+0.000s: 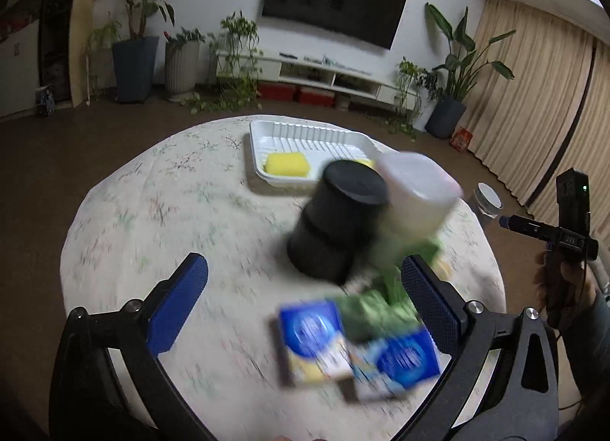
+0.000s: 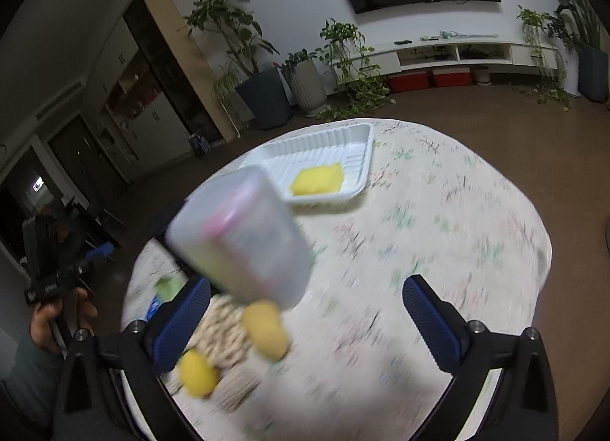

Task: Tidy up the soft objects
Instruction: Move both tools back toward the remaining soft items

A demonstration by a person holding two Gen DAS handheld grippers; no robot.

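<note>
A yellow sponge (image 1: 287, 165) (image 2: 316, 180) lies in a white ribbed tray (image 1: 267, 128) (image 2: 343, 136) at the far side of the round table. My left gripper (image 1: 305, 296) hangs open above the table; two blue sponge packs (image 1: 356, 345) and a green soft item (image 1: 375, 307) lie blurred between and below its fingers, untouched. My right gripper (image 2: 307, 321) is open too, holding nothing. Two yellow soft pieces (image 2: 267, 328) (image 2: 196, 372) and a beige knitted cloth (image 2: 225, 330) lie by its left finger.
A black cylinder (image 1: 339, 220) and a translucent lidded container (image 1: 417, 193) (image 2: 240, 239) stand mid-table. The floral tablecloth (image 1: 152, 212) (image 2: 457, 231) covers the round table. A hand with the other gripper shows at each view's edge (image 1: 568, 235) (image 2: 53, 281). Plants and a TV cabinet line the far wall.
</note>
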